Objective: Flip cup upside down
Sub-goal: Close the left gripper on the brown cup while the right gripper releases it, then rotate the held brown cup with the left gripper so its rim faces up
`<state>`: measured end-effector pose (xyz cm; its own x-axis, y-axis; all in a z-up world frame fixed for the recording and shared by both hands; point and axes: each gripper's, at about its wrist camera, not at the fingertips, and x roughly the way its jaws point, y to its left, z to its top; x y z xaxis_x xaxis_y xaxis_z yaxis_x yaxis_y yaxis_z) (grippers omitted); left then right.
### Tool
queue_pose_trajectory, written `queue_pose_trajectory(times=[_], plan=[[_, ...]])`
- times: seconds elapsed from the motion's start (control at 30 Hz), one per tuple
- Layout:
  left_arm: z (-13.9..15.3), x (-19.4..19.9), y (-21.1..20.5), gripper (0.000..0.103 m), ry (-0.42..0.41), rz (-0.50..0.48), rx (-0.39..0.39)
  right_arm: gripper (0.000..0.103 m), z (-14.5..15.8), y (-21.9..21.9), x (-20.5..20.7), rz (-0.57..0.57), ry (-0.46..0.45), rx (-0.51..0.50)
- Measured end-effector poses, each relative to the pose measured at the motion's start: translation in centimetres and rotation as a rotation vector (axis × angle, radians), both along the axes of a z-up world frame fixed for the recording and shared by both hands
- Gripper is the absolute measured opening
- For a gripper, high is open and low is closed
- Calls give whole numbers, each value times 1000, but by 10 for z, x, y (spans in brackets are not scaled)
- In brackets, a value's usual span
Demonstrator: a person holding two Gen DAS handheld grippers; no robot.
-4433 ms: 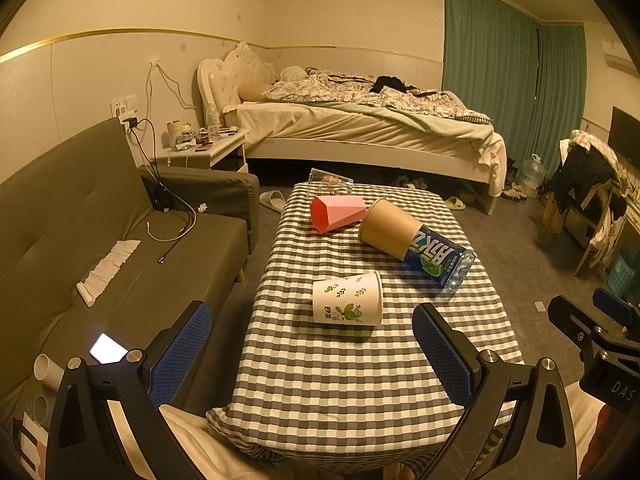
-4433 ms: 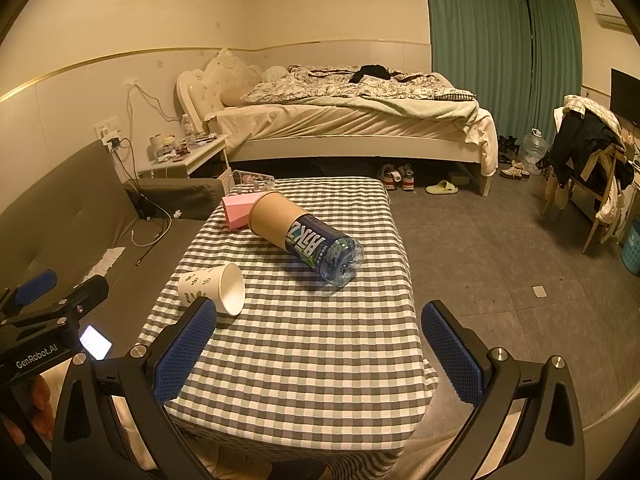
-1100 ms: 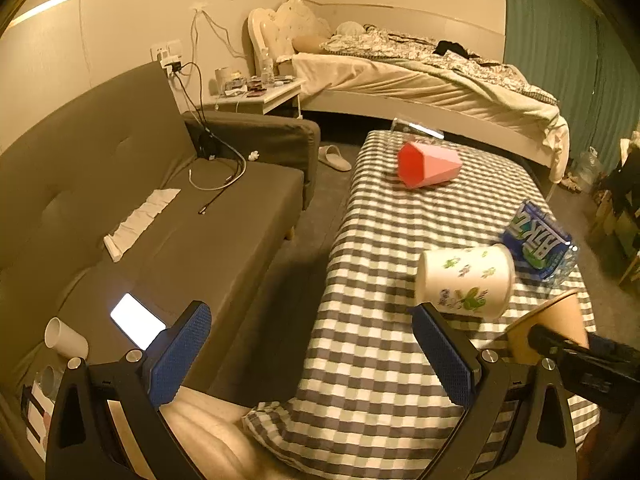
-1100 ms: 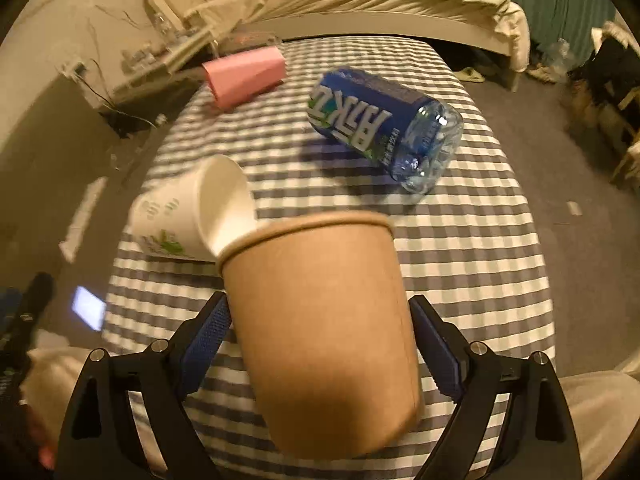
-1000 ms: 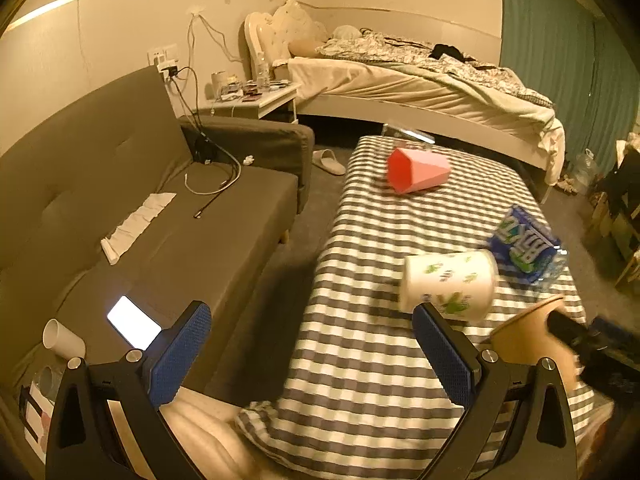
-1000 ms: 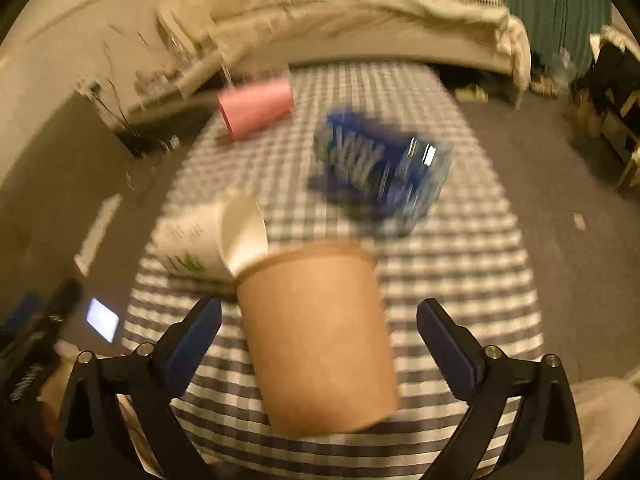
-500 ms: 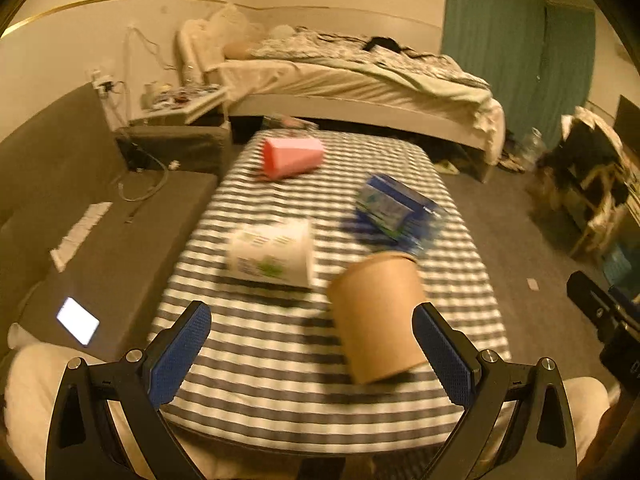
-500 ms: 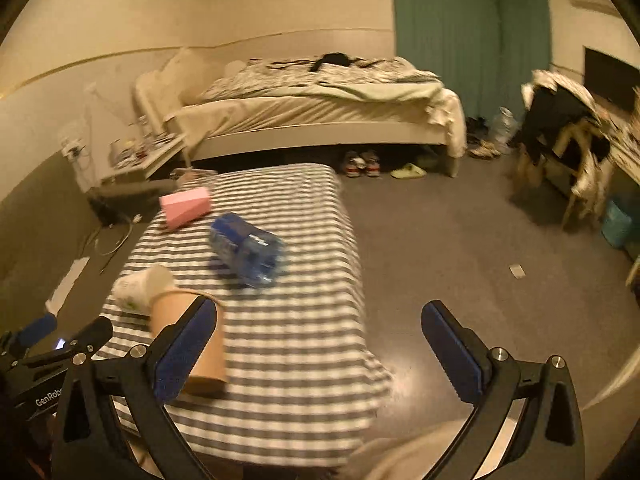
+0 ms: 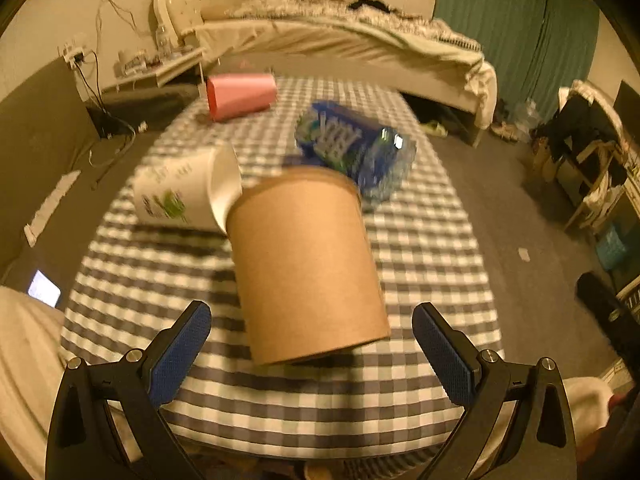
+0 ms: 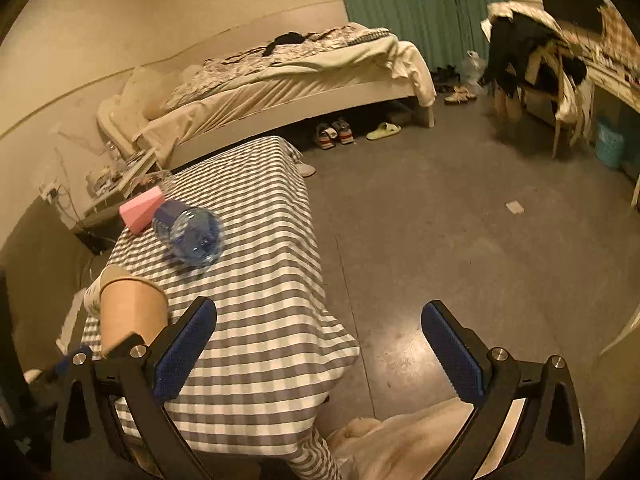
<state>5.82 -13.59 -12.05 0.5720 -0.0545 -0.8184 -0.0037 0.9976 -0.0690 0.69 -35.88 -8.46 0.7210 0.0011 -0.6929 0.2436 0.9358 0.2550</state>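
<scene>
Brown cardboard cup [image 9: 304, 264] now stands on the grey-and-white checked tablecloth [image 9: 420, 240] with its wide end down and narrower base up, so the flip looks done, though the frame is blurred and I cannot tell whether it sits quite level. A second ago the right gripper [image 10: 316, 344] was clamped on this cup; now that gripper has let go and swung away toward the floor, its blue-padded fingers spread wide with nothing between them, and the cup shows only at the left edge of its view [image 10: 132, 312]. The left gripper [image 9: 310, 354] has turned in from the sofa side and faces the cup squarely, its fingers wide apart on either side of the cup's lower part, not touching it. The white paper cup with green leaf print [image 9: 184, 196] lies on its side just behind, its rim close to the brown cup. The pink cup [image 9: 240, 94] and the blue-labelled plastic bottle [image 9: 352, 148] lie farther back. If the white cup is next, the left gripper appears best placed for it.
</scene>
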Motion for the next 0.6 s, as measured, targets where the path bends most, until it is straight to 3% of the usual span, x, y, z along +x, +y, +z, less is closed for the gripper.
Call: queue_pose_trajectory(times=[0.17,0.4,0.47,0.5,0.6], plan=[[-26,6,0,103,74,4,-5,103,-8,-8,5,-9,11,24],[-23,10,2,101,30,-1,8,103,-14,-5,14,9,34,26],[-21,10,1,92,22,-12,10,103,-14,-1,16,15,37,24],[-22,10,1,82,24,-20,8,103,-13,0,16,17,36,22],[-20,10,1,82,24,-42,2,103,-13,3,18,23,35,19]])
